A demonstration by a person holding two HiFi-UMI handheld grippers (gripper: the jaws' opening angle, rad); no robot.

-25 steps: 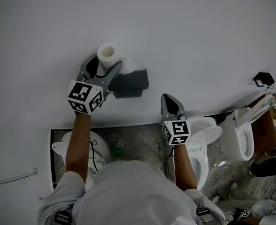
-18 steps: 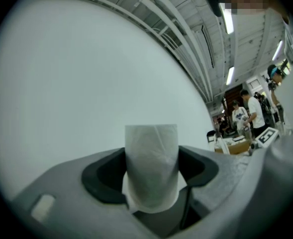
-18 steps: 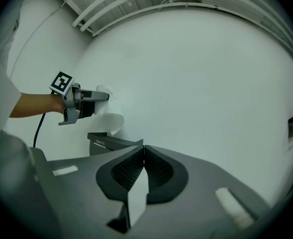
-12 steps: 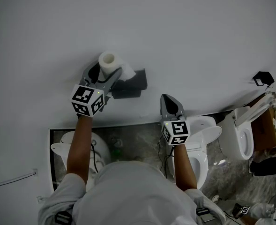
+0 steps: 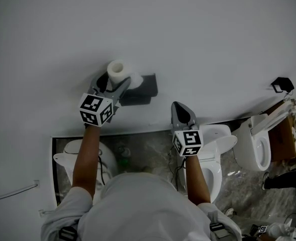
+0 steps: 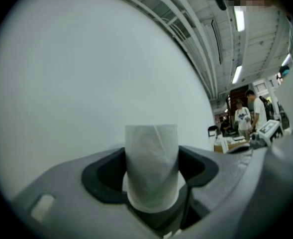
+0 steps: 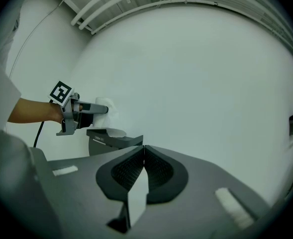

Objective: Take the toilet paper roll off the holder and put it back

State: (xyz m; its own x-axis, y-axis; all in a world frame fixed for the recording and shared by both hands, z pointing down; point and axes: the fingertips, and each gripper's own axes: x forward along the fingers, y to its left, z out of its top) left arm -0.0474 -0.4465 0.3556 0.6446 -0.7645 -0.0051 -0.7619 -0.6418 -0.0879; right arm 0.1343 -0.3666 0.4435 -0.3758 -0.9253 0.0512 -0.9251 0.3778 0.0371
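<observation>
A white toilet paper roll stands upright between the jaws of my left gripper, which is shut on it. The roll hangs close to the white wall, just left of and slightly above the dark grey holder. In the left gripper view the roll fills the gap between the grey jaws. My right gripper is lower and to the right, shut with nothing in it. Its view shows the jaws meeting at the tips, with the holder and left gripper off to the left.
A white wall fills most of the head view. Below it are white toilets on a marbled floor. A small black fitting is on the wall at right. People stand far off in the left gripper view.
My left gripper has sunk with the roll in it, closer to the holder. The right gripper has stayed where it was.
</observation>
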